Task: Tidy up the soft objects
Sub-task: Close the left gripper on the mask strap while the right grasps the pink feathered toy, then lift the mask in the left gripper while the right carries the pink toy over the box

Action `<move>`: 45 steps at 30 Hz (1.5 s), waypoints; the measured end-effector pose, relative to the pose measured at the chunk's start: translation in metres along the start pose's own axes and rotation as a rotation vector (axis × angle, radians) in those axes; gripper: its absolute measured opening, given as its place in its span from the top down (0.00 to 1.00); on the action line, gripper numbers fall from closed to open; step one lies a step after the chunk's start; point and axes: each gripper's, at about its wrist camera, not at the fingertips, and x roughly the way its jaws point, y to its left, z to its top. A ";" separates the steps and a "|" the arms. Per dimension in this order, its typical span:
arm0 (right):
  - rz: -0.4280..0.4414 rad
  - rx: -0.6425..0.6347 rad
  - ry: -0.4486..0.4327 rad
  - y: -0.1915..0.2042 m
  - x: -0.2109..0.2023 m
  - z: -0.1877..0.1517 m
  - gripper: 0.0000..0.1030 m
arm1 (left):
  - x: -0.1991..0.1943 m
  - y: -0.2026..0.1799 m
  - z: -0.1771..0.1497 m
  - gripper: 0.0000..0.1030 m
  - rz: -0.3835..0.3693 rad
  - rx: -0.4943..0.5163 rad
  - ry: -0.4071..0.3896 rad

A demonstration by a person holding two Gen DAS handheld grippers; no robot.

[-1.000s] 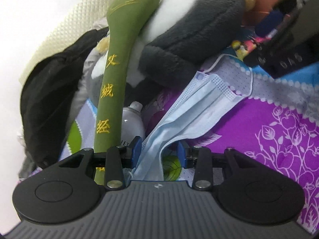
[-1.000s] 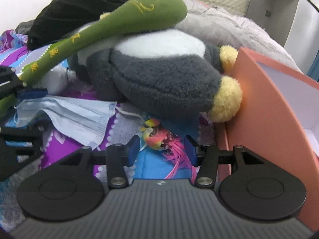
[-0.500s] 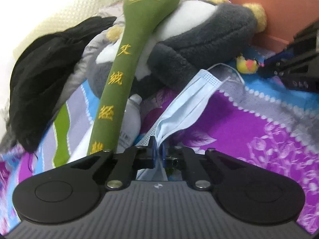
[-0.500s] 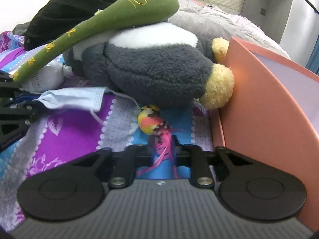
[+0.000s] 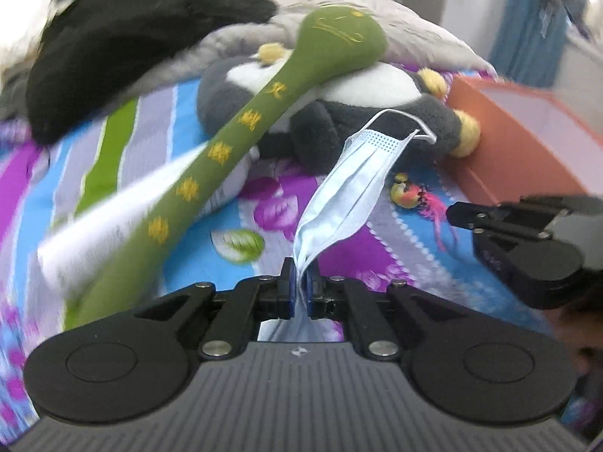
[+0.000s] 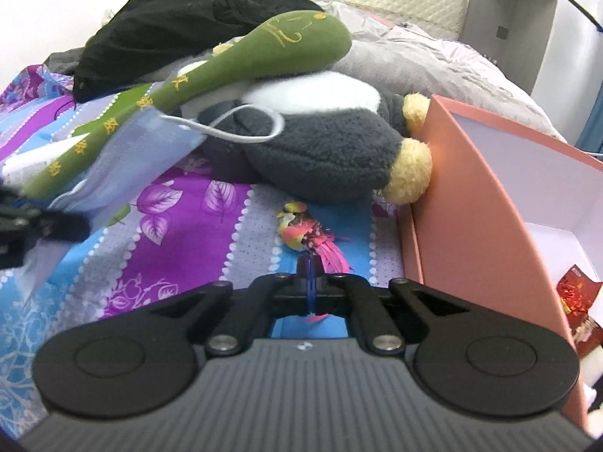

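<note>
My left gripper [image 5: 300, 282] is shut on the lower end of a light blue face mask [image 5: 350, 188], which hangs lifted off the bedspread; the mask [image 6: 139, 143] also shows at the left of the right wrist view. My right gripper [image 6: 309, 282] has its jaws closing tight on the pink tail feathers of a small toy bird [image 6: 297, 229] lying on the spread. Behind them lies a grey and white penguin plush [image 6: 320, 150] with a long green plush mallet [image 6: 264, 52] resting across it. The right gripper [image 5: 452, 213] appears at the right edge of the left wrist view.
An open pink-orange box [image 6: 471, 188] stands at the right against the penguin, with a red wrapper [image 6: 576, 293] inside. A black garment [image 6: 169, 22] and a grey blanket [image 6: 433, 60] lie at the back. A white bottle [image 5: 132, 207] lies under the mallet.
Both grippers went from open to shut. The left took hold of the mask, rolled and rose with it. The right closed on the bird's tail feathers.
</note>
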 end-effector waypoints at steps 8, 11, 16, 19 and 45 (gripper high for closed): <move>0.017 -0.010 -0.006 0.005 0.018 0.007 0.68 | 0.004 0.020 -0.016 0.94 -0.059 -0.234 0.039; 0.018 -0.012 -0.014 0.005 0.027 0.009 0.58 | 0.018 0.029 -0.018 0.94 -0.038 -0.239 0.055; -0.020 -0.001 -0.006 0.003 0.047 0.010 0.58 | 0.031 0.037 -0.019 0.93 -0.019 -0.212 0.063; 0.001 0.000 0.002 0.005 0.058 0.008 0.56 | 0.034 0.040 -0.019 0.90 -0.025 -0.194 0.057; 0.106 0.027 -0.043 0.016 -0.007 0.018 0.85 | -0.004 0.023 -0.021 0.93 -0.003 -0.245 0.005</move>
